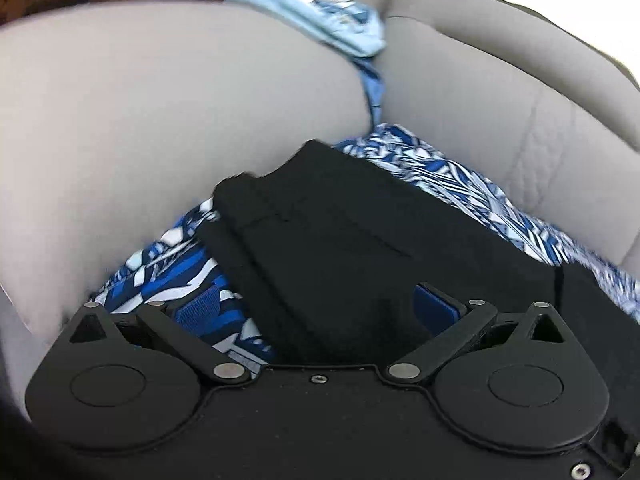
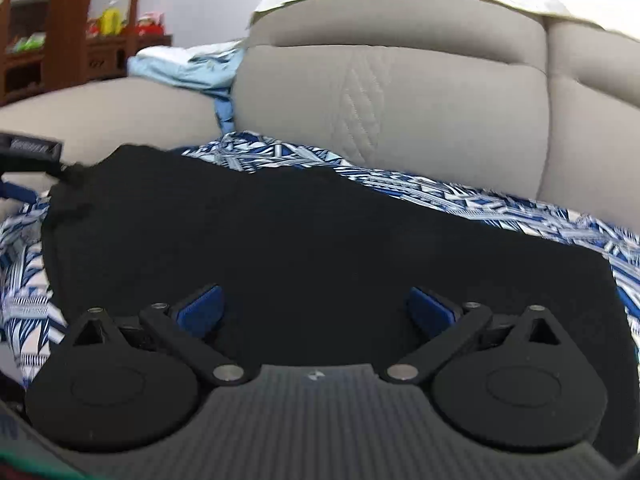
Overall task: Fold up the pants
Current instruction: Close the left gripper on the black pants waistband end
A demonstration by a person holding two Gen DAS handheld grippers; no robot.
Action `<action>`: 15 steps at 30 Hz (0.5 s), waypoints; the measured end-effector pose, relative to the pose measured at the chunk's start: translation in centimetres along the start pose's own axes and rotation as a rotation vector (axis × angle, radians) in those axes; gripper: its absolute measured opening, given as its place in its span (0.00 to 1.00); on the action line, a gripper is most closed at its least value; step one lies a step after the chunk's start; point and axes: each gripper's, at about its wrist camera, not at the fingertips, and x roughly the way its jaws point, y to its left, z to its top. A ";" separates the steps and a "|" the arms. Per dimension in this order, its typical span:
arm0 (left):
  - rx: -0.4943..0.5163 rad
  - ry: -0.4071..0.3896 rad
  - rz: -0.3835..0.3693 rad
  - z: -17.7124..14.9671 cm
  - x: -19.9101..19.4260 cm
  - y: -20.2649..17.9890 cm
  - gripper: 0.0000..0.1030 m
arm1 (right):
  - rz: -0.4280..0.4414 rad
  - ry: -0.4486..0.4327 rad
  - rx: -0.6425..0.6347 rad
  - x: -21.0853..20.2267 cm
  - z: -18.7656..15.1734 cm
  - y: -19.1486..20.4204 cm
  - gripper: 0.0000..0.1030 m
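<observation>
The left gripper [image 1: 316, 308] has a matte black body with 2 round-topped side housings, each embossed with a circle. 2 black link arms pivot on silver rivets, and a small screw sits at the centre edge. Its fingers [image 1: 198, 308] carry blue textured pads. The right gripper [image 2: 316, 308] matches it (though its base plate is ribbed grey).

A beige padded leather sofa [image 2: 400, 92] fills the view ahead. A blue-and-white geometric patterned cloth [image 2: 500, 204] covers its seat. Crumpled pale blue fabric [image 2: 188, 68] lies farther ahead, left.
</observation>
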 end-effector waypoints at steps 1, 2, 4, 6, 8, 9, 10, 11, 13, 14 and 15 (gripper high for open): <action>-0.024 0.006 0.001 0.0 0.4 0.6 0.99 | 0.011 0.004 -0.017 0.0 -0.2 0.2 1.00; -0.048 0.016 0.003 0.1 0.8 1.0 0.99 | 0.008 0.006 -0.035 -0.1 -0.3 0.5 1.00; -0.083 0.038 0.001 0.1 1.8 1.7 0.99 | 0.005 0.008 -0.050 -0.2 -0.3 0.8 1.00; -0.076 0.012 0.006 0.0 2.1 1.9 0.99 | 0.009 0.009 -0.045 -0.3 -0.3 0.8 1.00; -0.052 0.019 0.003 0.1 2.6 1.6 1.00 | 0.013 0.010 -0.042 -0.3 -0.4 0.7 1.00; -0.040 0.019 0.007 0.1 2.8 1.5 1.00 | 0.012 0.010 -0.044 -0.2 -0.4 0.7 1.00; -0.033 0.019 0.010 0.2 3.0 1.3 1.00 | 0.011 0.010 -0.048 -0.2 -0.3 0.8 1.00; -0.034 0.018 0.012 0.3 3.2 1.3 1.00 | 0.011 0.010 -0.049 -0.2 -0.3 0.7 1.00; -0.072 -0.013 -0.001 0.5 3.4 1.6 1.00 | 0.019 0.010 -0.045 -0.1 -0.3 0.5 1.00; -0.113 -0.040 -0.026 0.3 3.3 2.1 1.00 | 0.022 0.009 -0.043 -0.1 -0.3 0.5 1.00; -0.184 -0.079 -0.049 0.0 3.3 2.8 0.99 | 0.022 0.009 -0.043 -0.1 -0.3 0.4 1.00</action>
